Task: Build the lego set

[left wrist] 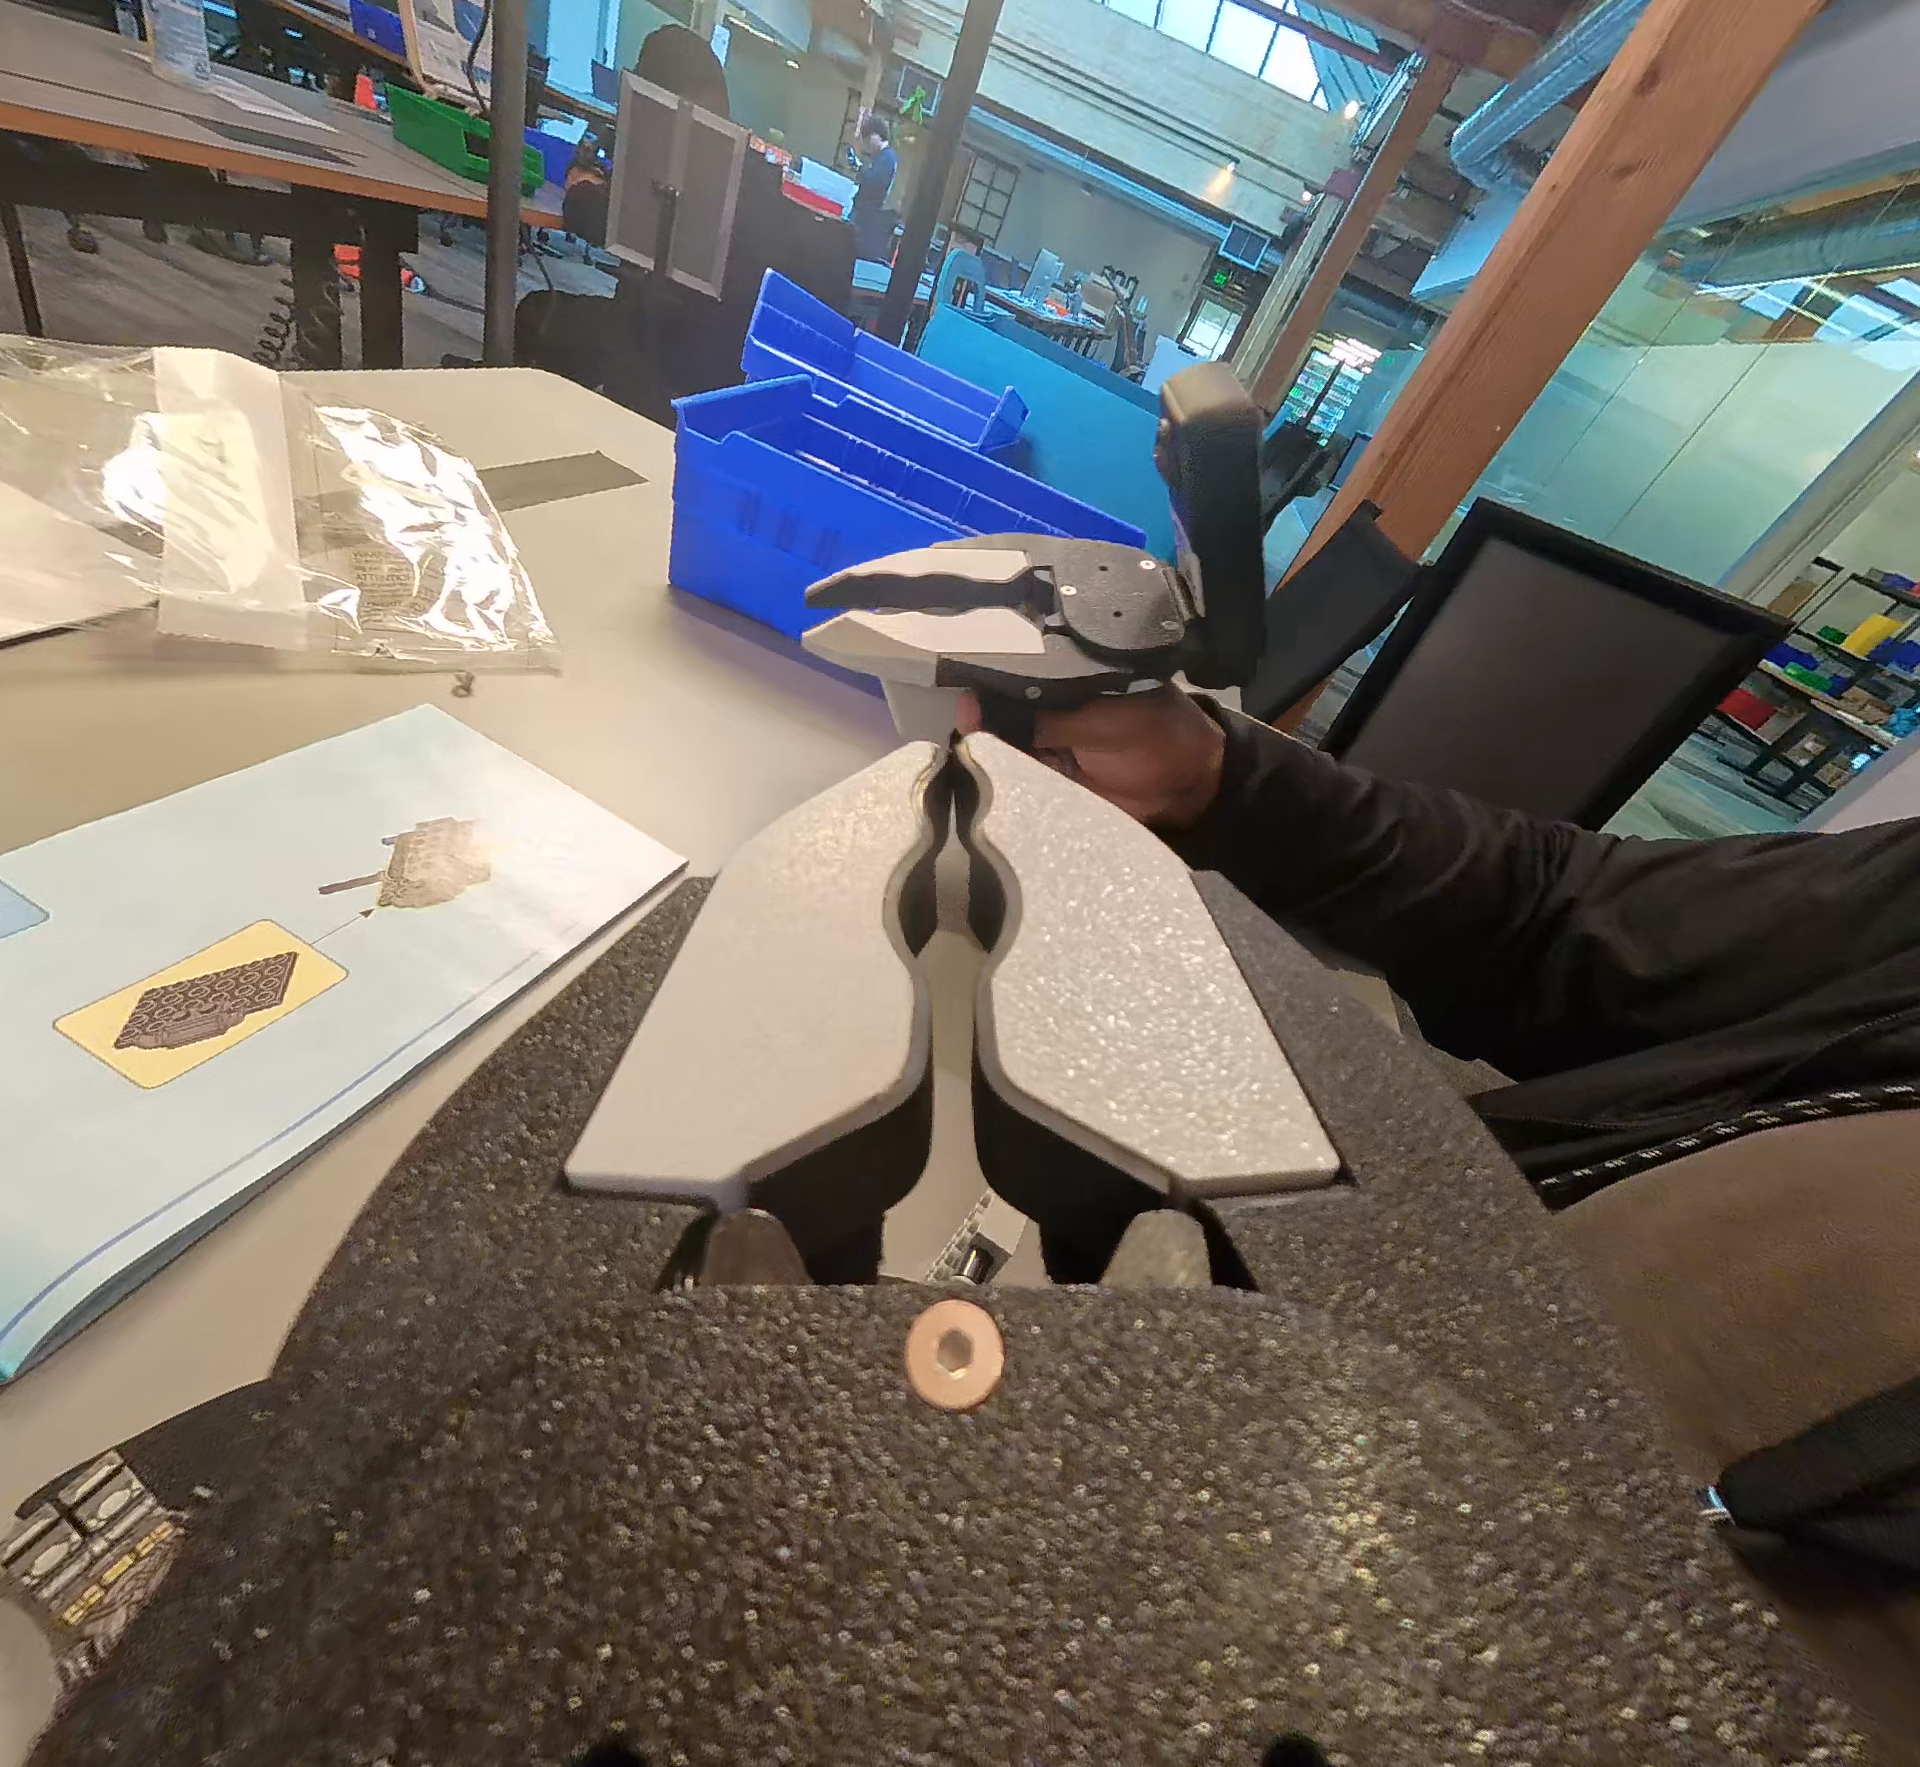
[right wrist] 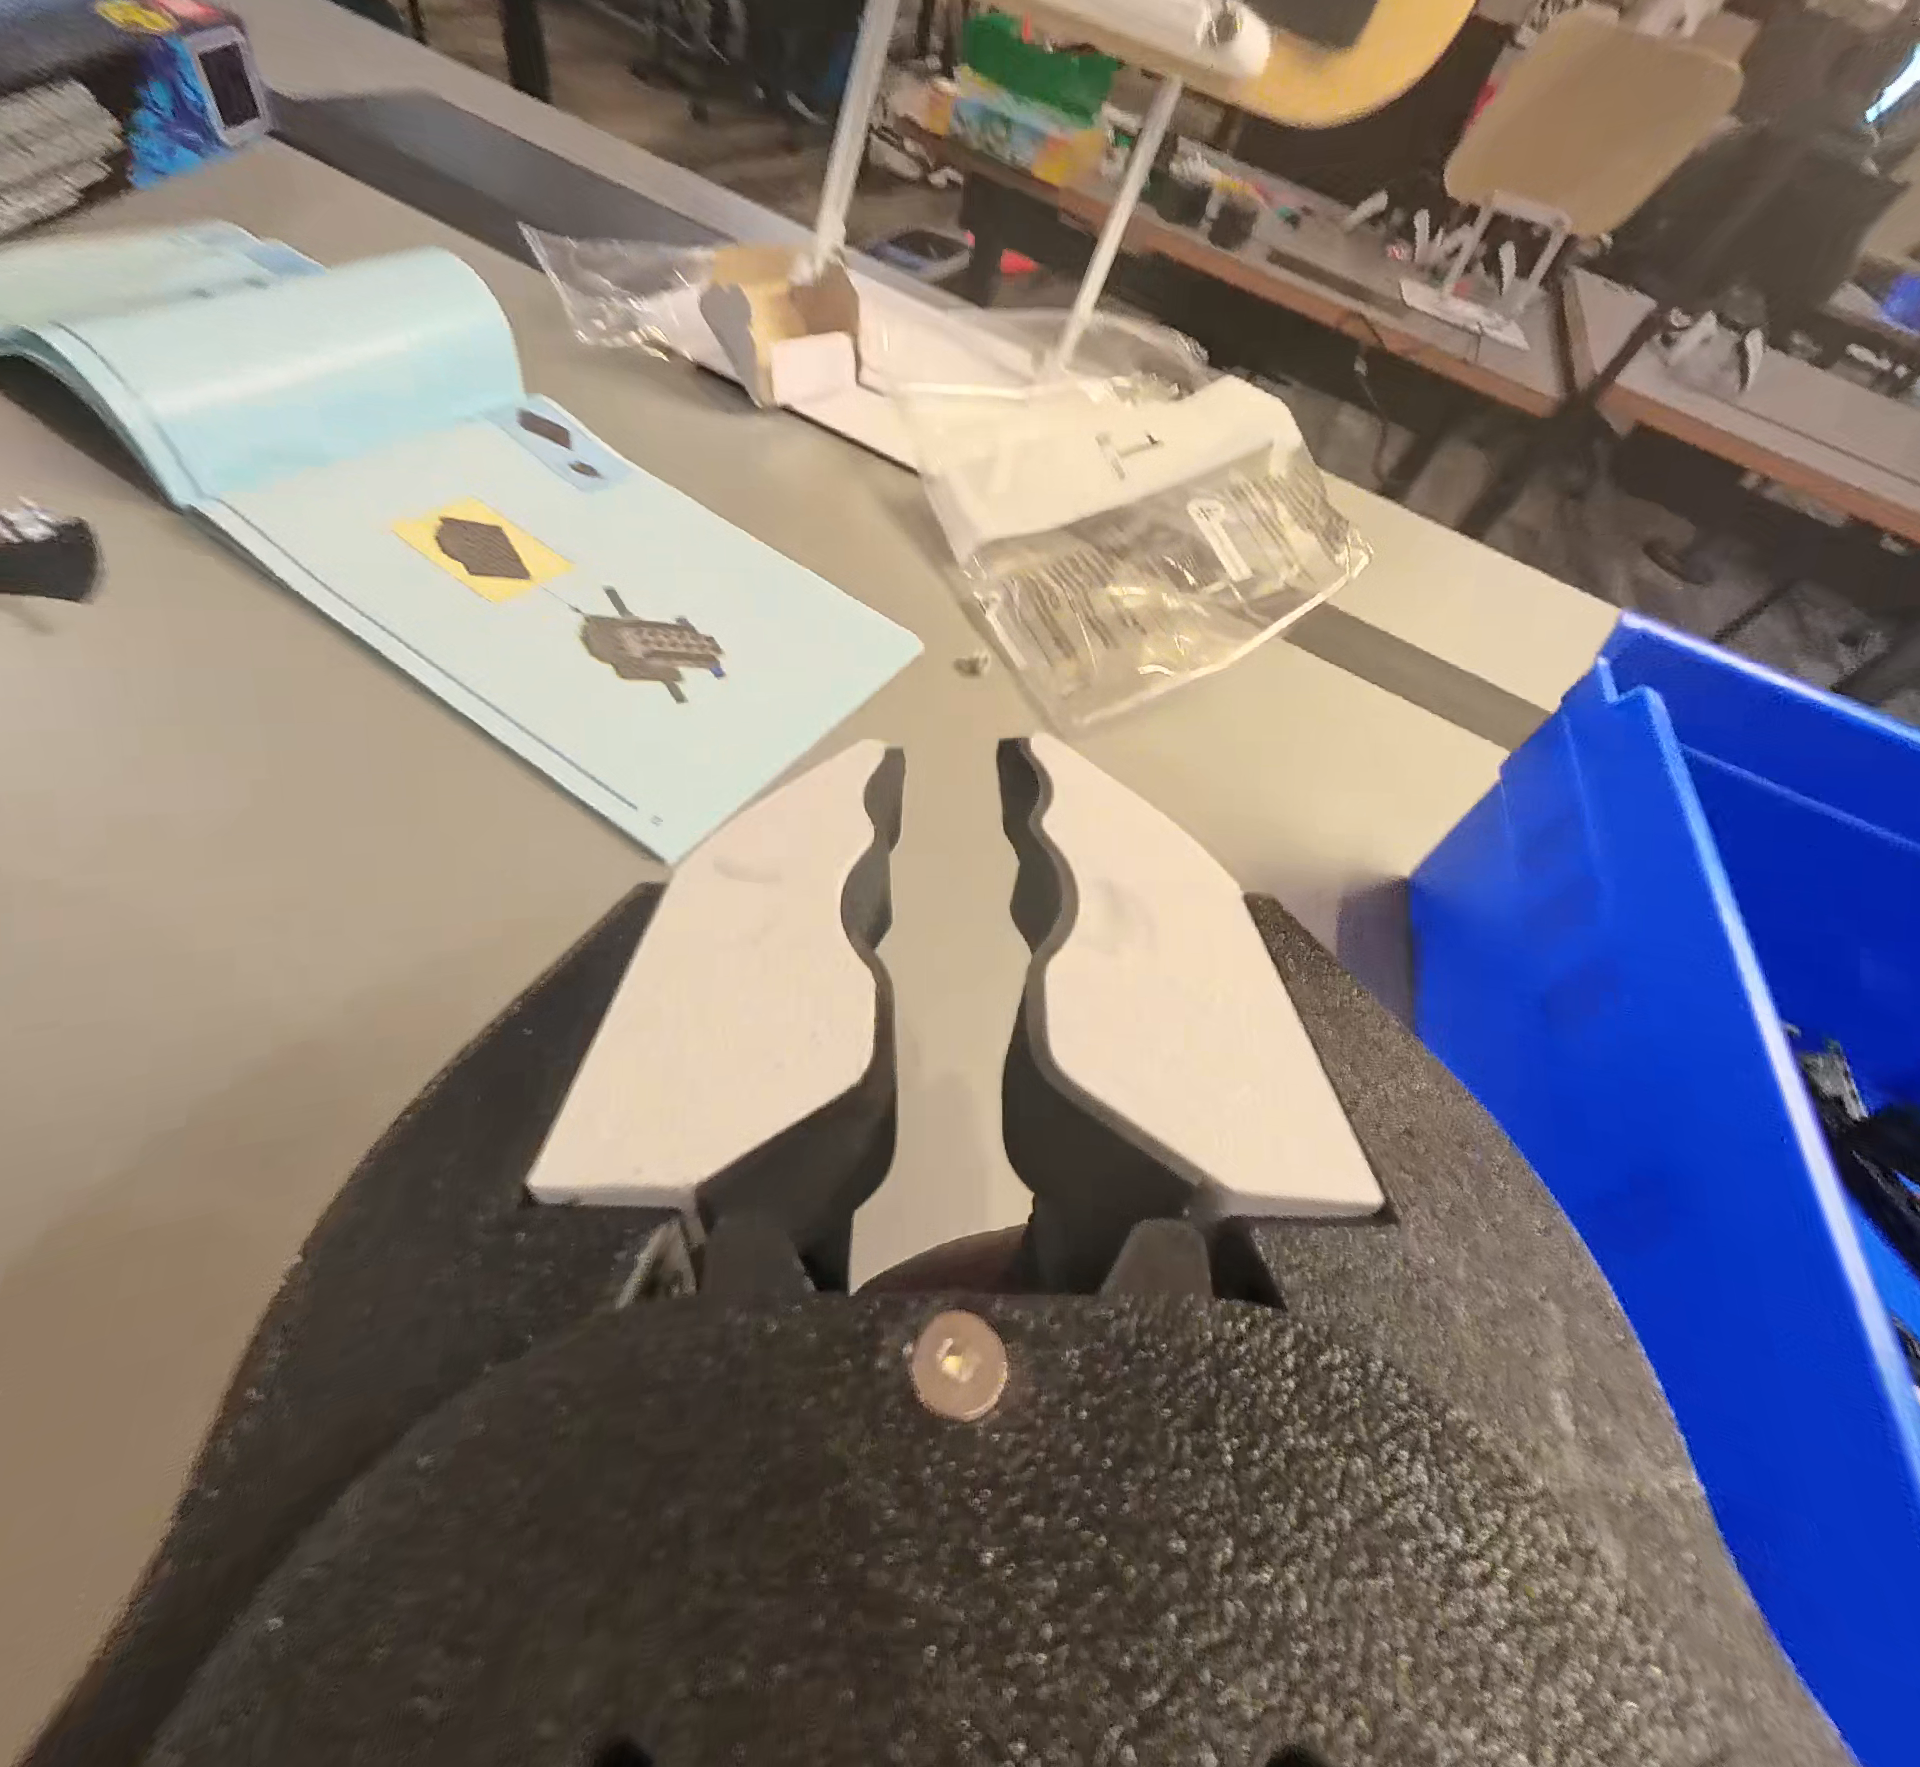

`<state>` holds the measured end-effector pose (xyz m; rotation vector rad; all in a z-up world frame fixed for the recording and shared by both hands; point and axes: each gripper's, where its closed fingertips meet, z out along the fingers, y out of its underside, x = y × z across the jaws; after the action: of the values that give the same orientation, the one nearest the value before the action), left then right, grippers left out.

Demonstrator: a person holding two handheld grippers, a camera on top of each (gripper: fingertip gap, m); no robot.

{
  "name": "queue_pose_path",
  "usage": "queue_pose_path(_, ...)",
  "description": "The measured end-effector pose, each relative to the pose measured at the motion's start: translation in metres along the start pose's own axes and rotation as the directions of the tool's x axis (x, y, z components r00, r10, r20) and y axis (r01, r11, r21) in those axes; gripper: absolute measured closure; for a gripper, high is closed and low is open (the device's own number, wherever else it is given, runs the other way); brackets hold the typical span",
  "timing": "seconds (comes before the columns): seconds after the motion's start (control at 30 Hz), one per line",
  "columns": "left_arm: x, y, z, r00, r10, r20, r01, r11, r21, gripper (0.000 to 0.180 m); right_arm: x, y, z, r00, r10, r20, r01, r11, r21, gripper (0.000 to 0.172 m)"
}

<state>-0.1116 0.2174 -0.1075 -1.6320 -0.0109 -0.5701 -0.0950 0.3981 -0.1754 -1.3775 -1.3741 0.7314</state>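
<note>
Left gripper point(left wrist: 954, 753): the two grey fingers are pressed together at their tips, with nothing visible between them; only the wavy hollows farther back stay open. Just beyond these tips is the right gripper point(left wrist: 831, 614), held in a hand point(left wrist: 1117, 761) with a black sleeve point(left wrist: 1507, 928), lying on its side with its tips toward the left. Right gripper point(right wrist: 948, 753) in its own view: fingers spread apart, with bare grey table point(right wrist: 260, 886) showing through the gap and nothing between the pads. Ahead and left of the right fingers lies an open pale-blue instruction booklet point(right wrist: 582, 595); ahead and slightly right lies a crumpled clear plastic bag point(right wrist: 1153, 554), with a tiny dark piece point(right wrist: 971, 666) on the table between booklet and bag, just beyond the fingertips. To the right of the right fingers stands a blue bin point(right wrist: 1621, 938) holding dark parts. In the left view the bin point(left wrist: 821, 512) stands behind the right gripper.
</note>
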Motion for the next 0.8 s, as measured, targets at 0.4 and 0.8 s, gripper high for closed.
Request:
queue_pose_path(0.4, -0.01, 0.007, 0.001, 0.999, 0.008, 0.053, -0.005, 0.999, -0.044, 0.18, -0.014, 0.017, 0.034, 0.992, -0.098, 0.079, 0.112, 0.976, -0.189, 0.152)
queue_pose_path(0.8, -0.014, 0.002, -0.008, 0.997, 0.029, 0.065, -0.026, 0.999, -0.043, 0.18, -0.002, 0.05, 0.114, 0.982, 0.135, 0.132, -0.052, 0.864, -0.5, 0.154)
